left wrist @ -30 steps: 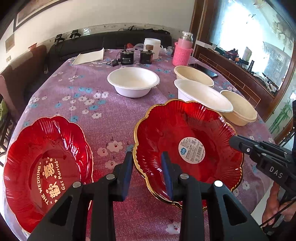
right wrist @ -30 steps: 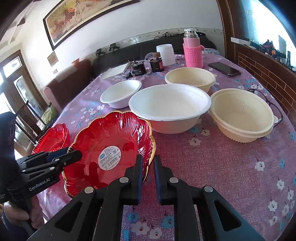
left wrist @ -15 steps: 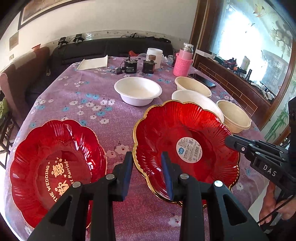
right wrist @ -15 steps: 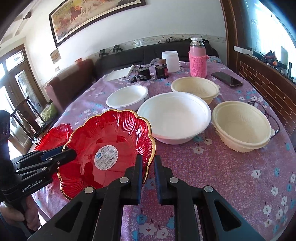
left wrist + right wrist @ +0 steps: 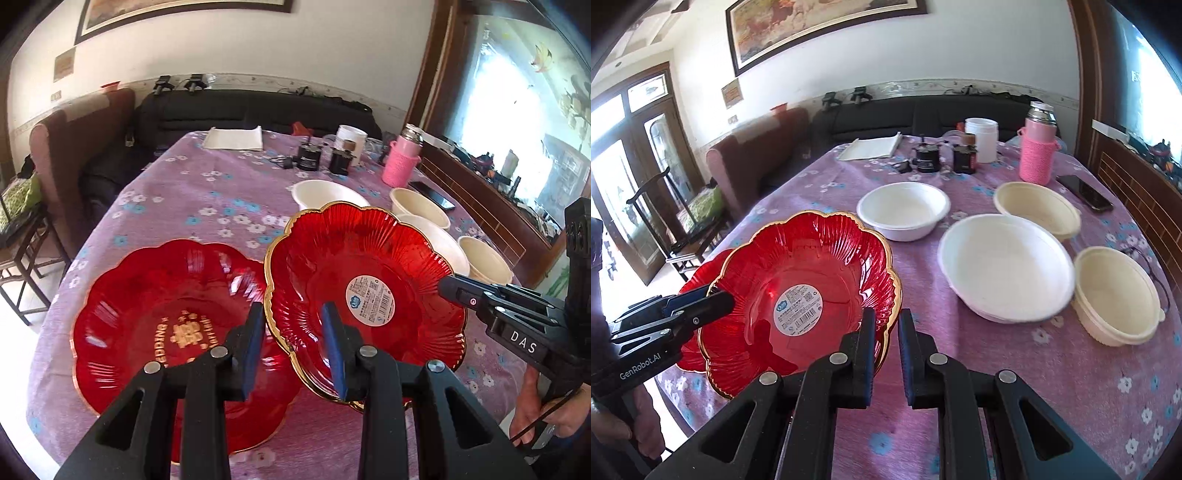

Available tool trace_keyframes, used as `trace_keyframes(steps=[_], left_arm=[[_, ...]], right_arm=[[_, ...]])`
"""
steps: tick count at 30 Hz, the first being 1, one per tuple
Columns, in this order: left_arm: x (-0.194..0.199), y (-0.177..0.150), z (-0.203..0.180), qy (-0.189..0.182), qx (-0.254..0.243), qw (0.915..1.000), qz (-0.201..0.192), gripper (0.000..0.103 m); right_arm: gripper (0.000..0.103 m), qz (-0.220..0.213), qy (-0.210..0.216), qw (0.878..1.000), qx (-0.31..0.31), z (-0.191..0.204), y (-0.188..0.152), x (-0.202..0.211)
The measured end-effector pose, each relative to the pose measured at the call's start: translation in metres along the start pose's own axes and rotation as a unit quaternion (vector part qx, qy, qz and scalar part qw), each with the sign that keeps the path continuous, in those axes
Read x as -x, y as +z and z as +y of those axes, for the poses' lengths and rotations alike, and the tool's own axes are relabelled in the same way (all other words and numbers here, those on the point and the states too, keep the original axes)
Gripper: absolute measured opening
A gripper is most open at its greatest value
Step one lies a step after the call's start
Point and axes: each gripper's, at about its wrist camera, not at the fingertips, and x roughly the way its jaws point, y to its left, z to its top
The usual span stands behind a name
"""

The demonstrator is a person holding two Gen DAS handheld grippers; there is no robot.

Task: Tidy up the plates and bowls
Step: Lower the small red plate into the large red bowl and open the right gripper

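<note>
Plate with gold rim [image 5: 365,280], lifted and tilted near table's [image 5: 1015,369] front edge, pinched on opposite rims by left gripper [image 5: 293,345] and right gripper [image 5: 886,350]; round barcode sticker inside. Second red plate [image 5: 159,325] just beside, lettered "WEDDING". Bare cloth behind; white bowls [image 5: 1004,266] toward right edge. "DAS", "GenRobot.AI" on tongs.

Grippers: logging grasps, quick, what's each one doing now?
Left gripper: closed on the gold-rimmed red scalloped plastic plate.
Right gripper: closed on the same plate's opposite rim.
</note>
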Motion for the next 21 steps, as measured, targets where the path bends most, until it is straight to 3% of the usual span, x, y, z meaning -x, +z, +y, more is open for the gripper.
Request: trace_keyframes(steps=[11,21], left_arm=[[0.022,-0.012,0.071,0.06,0.063,0.9962,-0.008,0.03],[0.021,-0.027,0.115,0.075,0.108,0.9913,0.005,0.03]], right_arm=[[0.014,0.023,0.045,0.997,0.059,0.073,0.02,-0.048],[0.014,0.053,0.054,0.992,0.101,0.117,0.021,-0.087]])
